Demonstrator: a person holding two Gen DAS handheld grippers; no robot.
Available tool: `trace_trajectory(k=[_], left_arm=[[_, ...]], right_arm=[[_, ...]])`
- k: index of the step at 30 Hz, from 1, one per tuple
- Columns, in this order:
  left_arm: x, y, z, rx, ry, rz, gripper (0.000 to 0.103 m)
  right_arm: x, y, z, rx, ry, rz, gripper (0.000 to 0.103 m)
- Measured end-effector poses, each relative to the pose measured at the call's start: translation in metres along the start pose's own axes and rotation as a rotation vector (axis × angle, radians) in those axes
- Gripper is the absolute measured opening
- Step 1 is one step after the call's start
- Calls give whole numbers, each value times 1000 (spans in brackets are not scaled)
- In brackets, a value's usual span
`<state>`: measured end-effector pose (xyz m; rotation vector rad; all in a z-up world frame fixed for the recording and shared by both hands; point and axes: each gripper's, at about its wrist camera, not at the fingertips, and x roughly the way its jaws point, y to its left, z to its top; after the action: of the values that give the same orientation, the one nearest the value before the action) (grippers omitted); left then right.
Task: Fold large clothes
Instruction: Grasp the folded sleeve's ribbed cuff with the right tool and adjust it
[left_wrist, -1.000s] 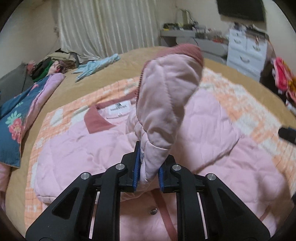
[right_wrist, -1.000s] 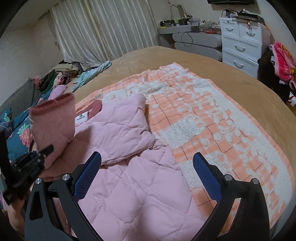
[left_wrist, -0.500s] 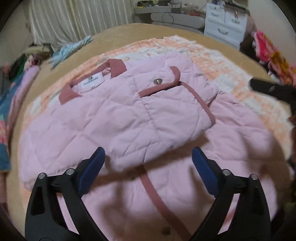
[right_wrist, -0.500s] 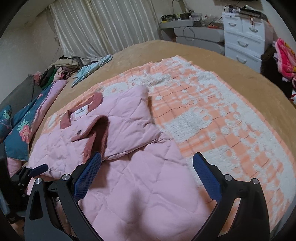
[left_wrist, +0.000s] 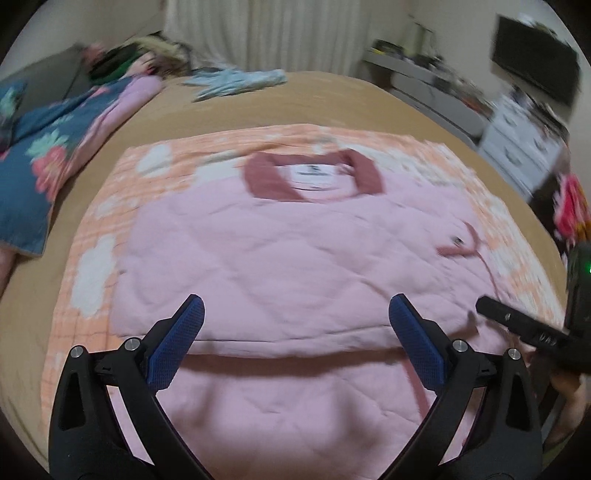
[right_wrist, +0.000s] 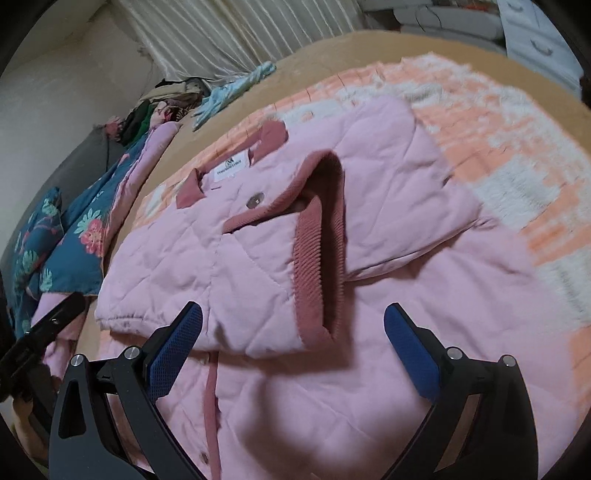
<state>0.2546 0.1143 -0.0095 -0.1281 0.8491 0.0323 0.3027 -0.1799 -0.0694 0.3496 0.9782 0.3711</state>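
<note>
The pink quilted jacket with dusty-rose ribbed trim (right_wrist: 280, 258) lies on the orange-and-white checked blanket (left_wrist: 92, 266), spread just ahead of both pairs of fingers, its sleeves already laid across the body.

The left gripper (left_wrist: 295, 339) has just been opening and stands wide, nothing between its pads. The right gripper (right_wrist: 293, 341) is also spread wide, having just been closing slightly, and holds nothing; the ribbed cuff (right_wrist: 317, 266) sits just beyond its tips.

The puffy sleeve may well spring back and undo the fold, and a grab at the cuff alone could drag it askew.

The right view shows the cuff gaping and a snap button (right_wrist: 255, 201); the left view shows the collar (left_wrist: 314, 177) square-on and the right gripper approaching.
</note>
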Motion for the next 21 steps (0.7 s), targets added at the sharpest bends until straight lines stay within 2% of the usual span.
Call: trace_trajectory(k=[1, 2, 3, 5, 8, 12, 15, 18, 21], left_arm=[[0, 8, 1, -18, 0, 6, 94], [0, 15, 1, -35, -1, 12, 94], [-1, 23, 2, -52, -5, 17, 94], [-2, 36, 2, -78, -11, 20, 94], [-4, 56, 5, -126, -25, 21, 94], [-2, 76, 10, -197, -31, 7, 94], [-1, 88, 17, -246, -37, 3, 94], [2, 90, 24, -263, -51, -6, 94], [11, 86, 30, -266, -44, -15, 94]], right_arm=[[6, 0, 1, 8, 12, 14, 68], [10, 0, 1, 10, 22, 32, 54], [11, 2, 2, 9, 18, 27, 51], [3, 9, 3, -34, -21, 25, 29], [-14, 31, 12, -144, -99, 18, 22], [-53, 76, 41, -337, -232, 33, 20], [-72, 94, 65, -435, -300, 45, 20], [-74, 91, 85, -465, -326, 23, 20], [-57, 74, 95, -424, -294, 9, 20]])
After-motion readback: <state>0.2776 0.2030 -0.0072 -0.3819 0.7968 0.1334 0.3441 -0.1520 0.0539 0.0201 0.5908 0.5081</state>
